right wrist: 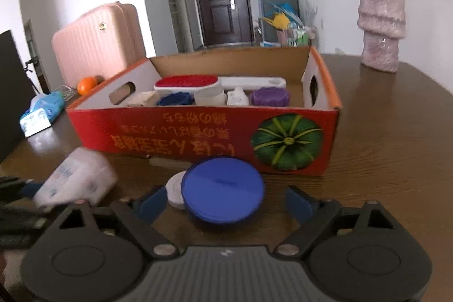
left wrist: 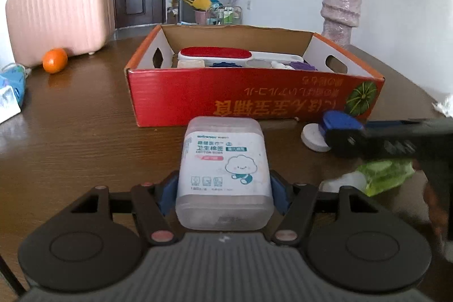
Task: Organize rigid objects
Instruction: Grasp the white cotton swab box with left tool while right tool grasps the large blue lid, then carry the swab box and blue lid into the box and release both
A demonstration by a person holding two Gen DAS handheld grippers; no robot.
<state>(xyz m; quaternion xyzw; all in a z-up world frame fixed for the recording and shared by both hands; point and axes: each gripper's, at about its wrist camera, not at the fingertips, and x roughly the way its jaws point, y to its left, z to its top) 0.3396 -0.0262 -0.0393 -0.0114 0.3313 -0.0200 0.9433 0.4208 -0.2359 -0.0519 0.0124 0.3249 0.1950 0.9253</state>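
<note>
My left gripper [left wrist: 223, 196] is shut on a clear plastic cotton swab box [left wrist: 223, 174] with a white label, held in front of the red cardboard box [left wrist: 240, 98]. The swab box also shows blurred at the left of the right wrist view [right wrist: 76, 179]. My right gripper [right wrist: 222, 203] is open around a round blue-lidded jar [right wrist: 223, 190] on the table; the fingers stand apart from its sides. A small white round lid [right wrist: 174, 190] lies just left of the jar. The red box [right wrist: 198, 132] holds a red-topped lint brush [right wrist: 187, 82], a purple jar [right wrist: 270, 96] and several other items.
A wooden table [left wrist: 85, 118] carries a pink suitcase [left wrist: 56, 13], an orange [left wrist: 55, 60], a tissue pack [right wrist: 42, 115] at the left and a pink vase with dried roses [right wrist: 380, 27] at the back right. A green plastic bag [left wrist: 382, 174] lies at the right.
</note>
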